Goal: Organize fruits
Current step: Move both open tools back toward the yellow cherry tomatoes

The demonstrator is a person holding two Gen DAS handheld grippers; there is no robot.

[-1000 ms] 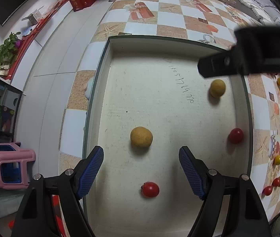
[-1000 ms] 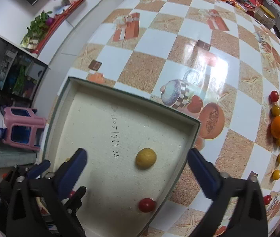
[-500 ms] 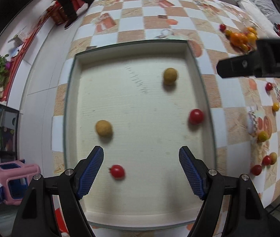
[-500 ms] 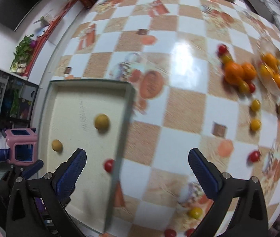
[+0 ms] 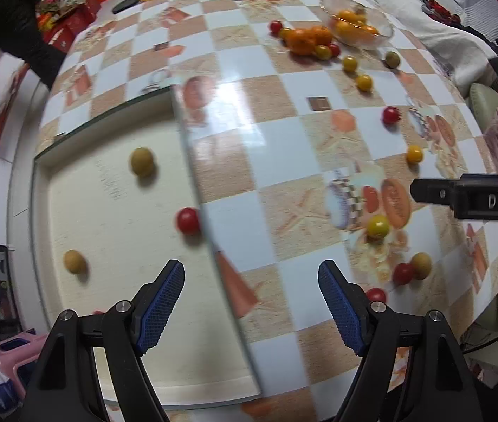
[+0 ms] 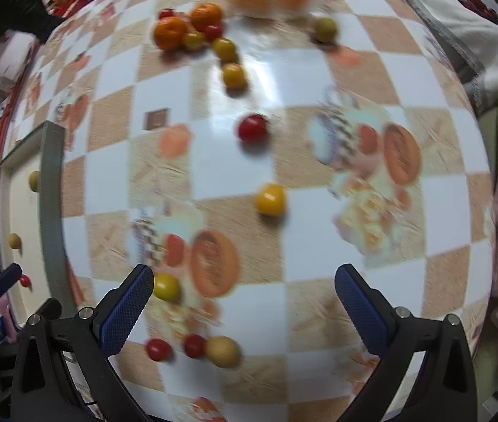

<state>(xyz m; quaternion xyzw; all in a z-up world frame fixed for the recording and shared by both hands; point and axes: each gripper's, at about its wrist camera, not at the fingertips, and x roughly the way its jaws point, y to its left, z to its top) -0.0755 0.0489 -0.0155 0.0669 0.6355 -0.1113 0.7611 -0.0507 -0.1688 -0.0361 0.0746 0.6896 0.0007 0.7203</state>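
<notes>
Left gripper [image 5: 250, 299] at the bottom centre of the left wrist view, blue-padded jaws spread wide, nothing between them, hovering over the right wall of the shallow cream tray [image 5: 192, 161]. Inside that tray, on the left half of the frame: a tan round fruit [image 5: 142, 161] toward the upper part, a red cherry tomato [image 5: 188, 220] close against the right wall, another tan round fruit [image 5: 75, 262] at lower left. Right of the tray, on the checkered tablecloth [image 5: 284, 140]: a yellow cherry tomato [image 5: 377, 227] at centre right, a red tomato [image 5: 402, 273] touching a tan fruit [image 5: 421, 265] lower right, more loose tomatoes scattered up the right side. Oranges [image 5: 305, 39] clustered at top centre, just left of a clear glass bowl [image 5: 386, 31] holding orange and yellow fruit.

Right gripper [image 6: 244, 307] at the bottom of the right wrist view, likewise wide apart and holding nothing, above bare tablecloth. Motion-blurred frame. Red tomato [image 6: 253, 128] at centre, yellow tomato [image 6: 270, 199] below it, small yellow tomato [image 6: 166, 287] just beside the left finger [image 6: 125, 311]. Tray edge along the far left of this frame.
</notes>
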